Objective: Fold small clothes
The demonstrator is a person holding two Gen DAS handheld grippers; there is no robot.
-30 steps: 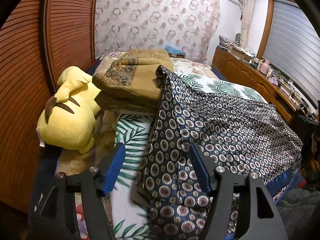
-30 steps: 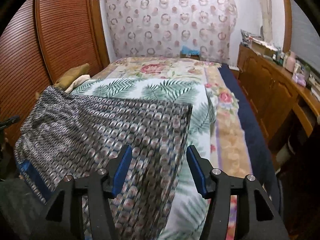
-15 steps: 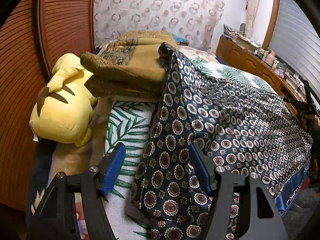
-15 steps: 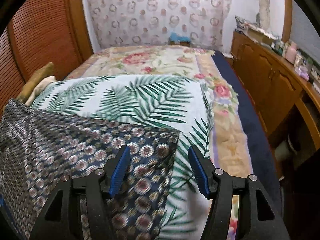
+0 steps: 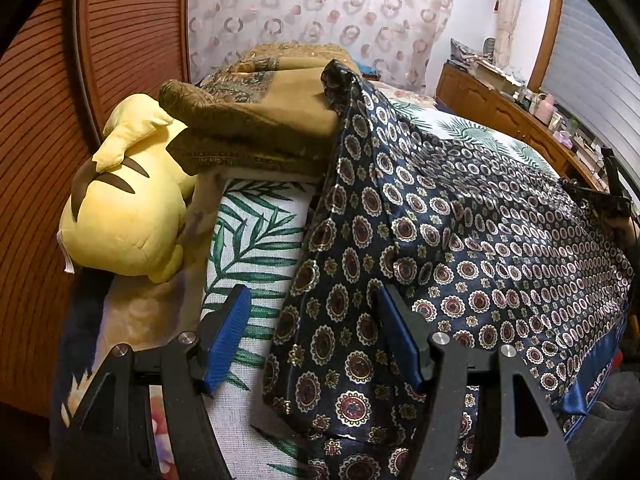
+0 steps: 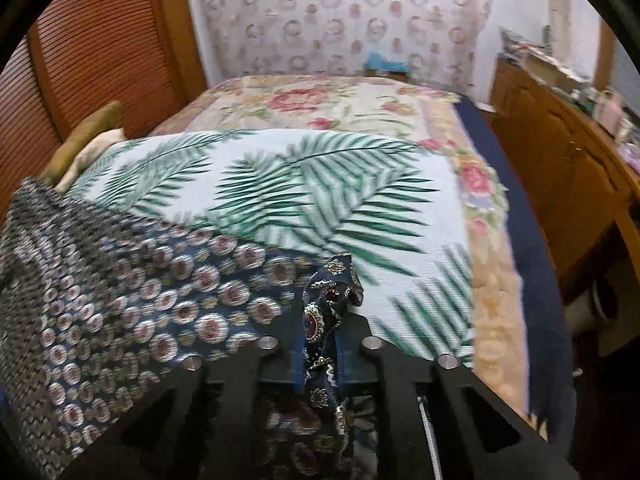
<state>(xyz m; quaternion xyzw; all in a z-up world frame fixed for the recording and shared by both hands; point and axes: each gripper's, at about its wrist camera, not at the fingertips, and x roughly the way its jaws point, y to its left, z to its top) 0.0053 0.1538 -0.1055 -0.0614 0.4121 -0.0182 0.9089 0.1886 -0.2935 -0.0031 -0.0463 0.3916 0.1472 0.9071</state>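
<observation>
A dark blue cloth [image 5: 460, 240] with round medallion print lies spread across the bed; it also fills the lower left of the right wrist view [image 6: 140, 300]. My left gripper [image 5: 314, 336] is open, low over the cloth's near left edge. That edge lies between its blue pads [image 5: 228, 336], which do not press on it. My right gripper [image 6: 320, 344] has its jaws closing on the cloth's right corner [image 6: 332, 288]. The corner bunches up between the pads and sticks out above them.
A yellow plush toy [image 5: 124, 208] and a folded brown blanket [image 5: 260, 120] lie at the cloth's far left end. A palm-leaf sheet [image 6: 320, 184] covers the bed beyond the cloth. A wooden dresser [image 6: 560, 160] runs along the right, a louvred wooden wall [image 5: 40, 120] along the left.
My right gripper slid right along the cloth to its corner and closed on it. My left gripper sank a little closer to the cloth's edge, still open.
</observation>
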